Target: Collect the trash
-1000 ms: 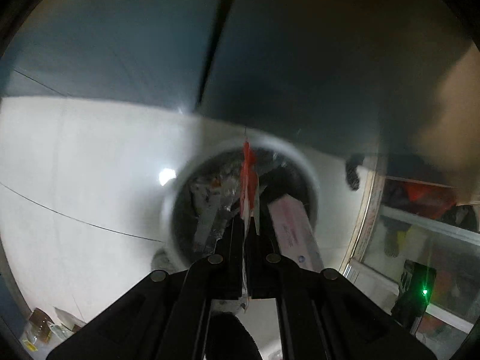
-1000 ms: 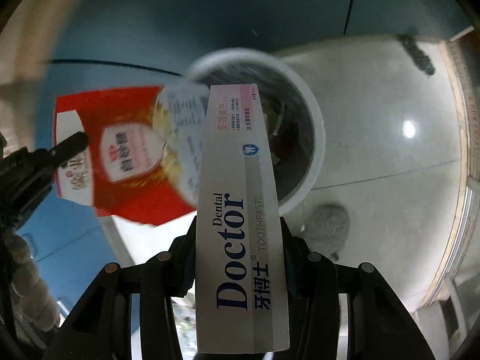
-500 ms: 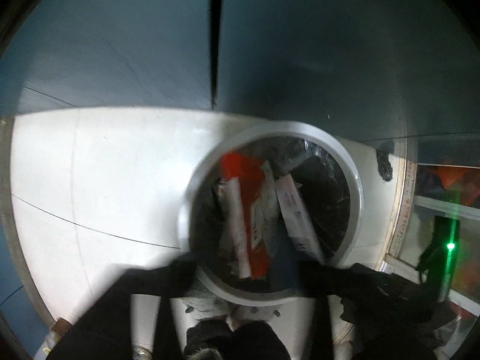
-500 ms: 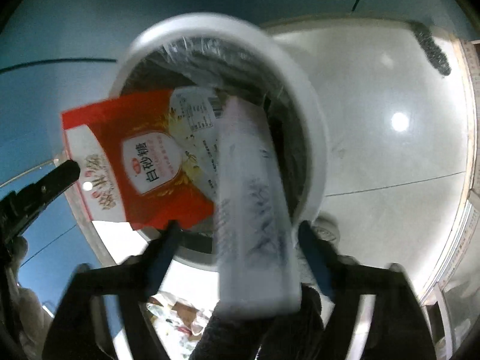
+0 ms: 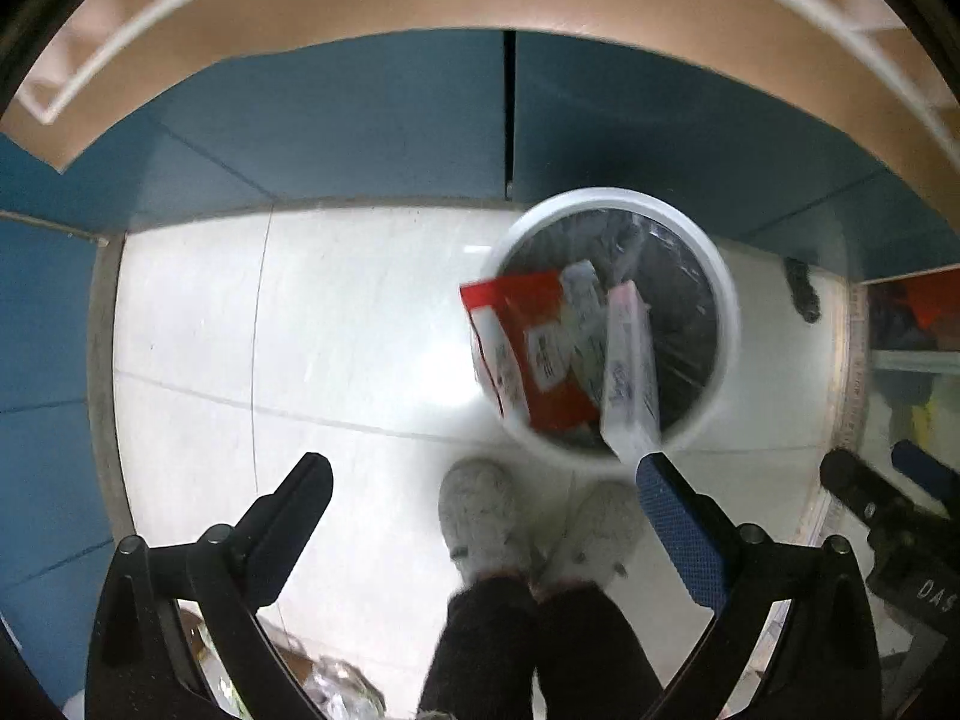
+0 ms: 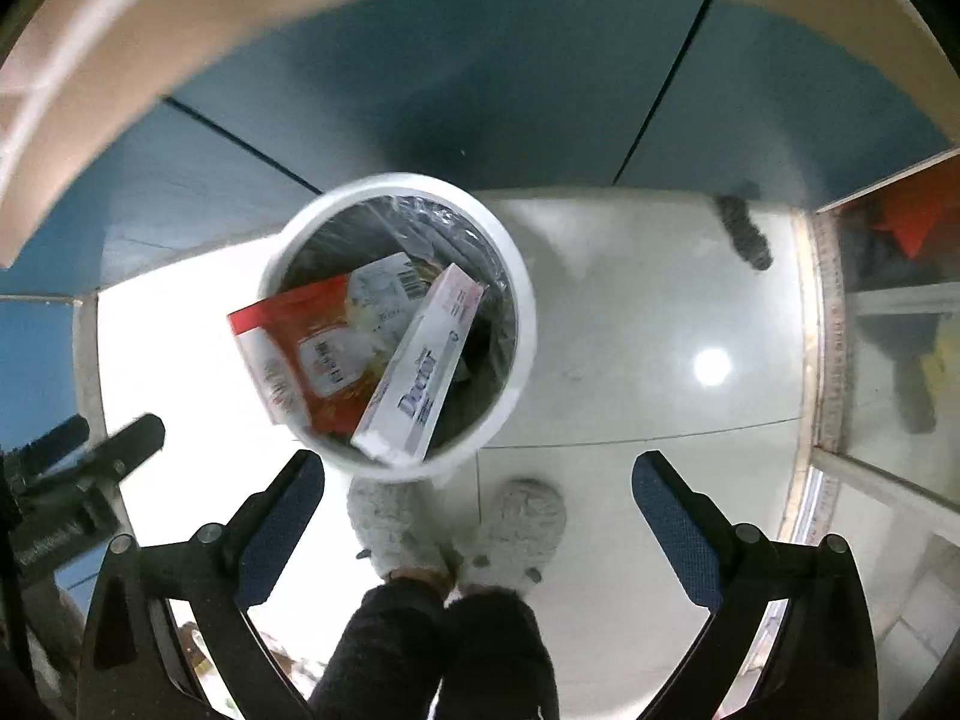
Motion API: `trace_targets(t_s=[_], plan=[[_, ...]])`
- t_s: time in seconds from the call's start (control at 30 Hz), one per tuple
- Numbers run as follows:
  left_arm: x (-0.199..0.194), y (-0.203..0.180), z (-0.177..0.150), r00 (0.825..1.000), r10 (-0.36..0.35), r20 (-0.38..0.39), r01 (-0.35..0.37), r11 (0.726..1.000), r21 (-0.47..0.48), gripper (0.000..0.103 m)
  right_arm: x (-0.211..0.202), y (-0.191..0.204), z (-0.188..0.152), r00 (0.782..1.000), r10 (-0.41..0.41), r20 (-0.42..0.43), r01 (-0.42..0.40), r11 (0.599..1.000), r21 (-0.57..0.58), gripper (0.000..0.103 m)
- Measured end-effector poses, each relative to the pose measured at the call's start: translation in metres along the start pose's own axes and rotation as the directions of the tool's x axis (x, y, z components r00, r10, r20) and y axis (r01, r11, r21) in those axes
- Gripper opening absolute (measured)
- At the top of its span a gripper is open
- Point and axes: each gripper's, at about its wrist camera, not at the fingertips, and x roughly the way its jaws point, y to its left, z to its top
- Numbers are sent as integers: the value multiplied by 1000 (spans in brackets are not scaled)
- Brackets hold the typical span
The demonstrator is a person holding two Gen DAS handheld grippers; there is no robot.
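A white round bin (image 5: 723,306) (image 6: 523,300) with a dark liner stands on the pale floor by blue cabinets. A red snack packet (image 5: 510,306) (image 6: 288,315) and a white toothpaste box (image 5: 630,372) (image 6: 420,360) lie slanted in its mouth, poking over the near rim. My left gripper (image 5: 483,471) hangs high above the floor, left of the bin, its jaws opening with nothing between them. My right gripper (image 6: 478,462) hovers just near of the bin, its jaws likewise opening and empty. Each gripper shows at the edge of the other's view.
A person's feet in grey fuzzy slippers (image 5: 480,510) (image 6: 522,516) stand right below the bin in both views. A dark fuzzy object (image 5: 801,294) (image 6: 744,234) lies on the floor at the right. A beige counter edge (image 5: 420,6) curves overhead. A cluttered shelf (image 6: 888,276) is at the far right.
Both grippers went from shut to wide open and rose away from the bin. The red packet left the left gripper and the toothpaste box left the right; both now rest in the bin.
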Motion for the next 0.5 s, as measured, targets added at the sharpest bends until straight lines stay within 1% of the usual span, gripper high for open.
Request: trace_targets(t_s=[0.03,0.13,0.23,0.33,0.5], plan=[[-14,0,-5,1000,-3,6,3,1000,-5,103,-18,0,-6,1000,-8,14,8,1000,-4,103],[-72,-3,-21,998,4,55,-3,1000,-5,103,-66,2,-12,998,-27,58,28,999,-20,103],[-130,-5,-30,994,-6,107,7,1000,-9,103,-136,5,-27,992,-30,122,34,999,-32,103],[-202,0,-40,985,-25,173,28,999,-17,103,-200,10,-43,985,-17,169,25,999,-41,103],[-302,11,-58,964,-86,252,94,995,-20,103,-320,21,-74,969,23,245,-9,998,-56,103]])
